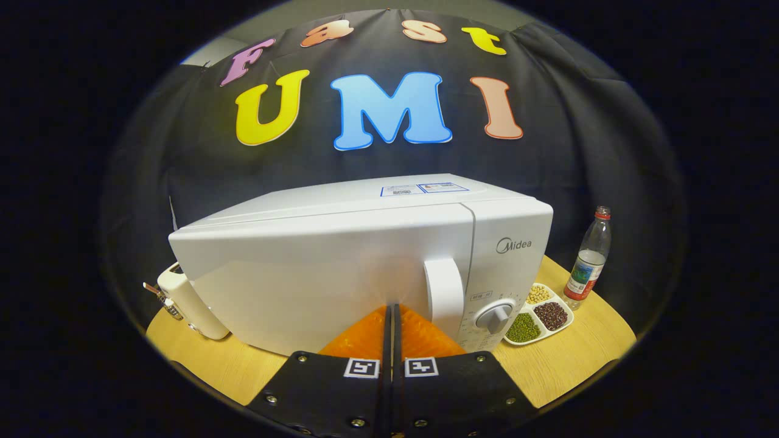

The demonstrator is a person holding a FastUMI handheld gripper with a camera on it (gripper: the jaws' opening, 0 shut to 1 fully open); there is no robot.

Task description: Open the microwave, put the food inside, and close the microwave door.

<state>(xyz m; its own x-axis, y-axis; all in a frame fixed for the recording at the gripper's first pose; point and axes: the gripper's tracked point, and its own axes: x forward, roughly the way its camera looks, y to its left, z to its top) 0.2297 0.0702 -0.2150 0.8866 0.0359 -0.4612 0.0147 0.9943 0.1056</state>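
Fingers [392,310] pressed together, holding nothing, tips just short of the microwave [365,261] door, left of its handle [444,296]. Door closed. Food is the three-compartment dish [539,316] (beans, three kinds) on the desk [572,359], right of the microwave. Risk: closed fingers can't hook the handle, may slide off or shove the microwave. One microwave, one dish, one bottle [589,258], one white appliance [188,301].

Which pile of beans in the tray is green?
The pile in the tray nearest the shut tongs; the other two are pale and dark red.
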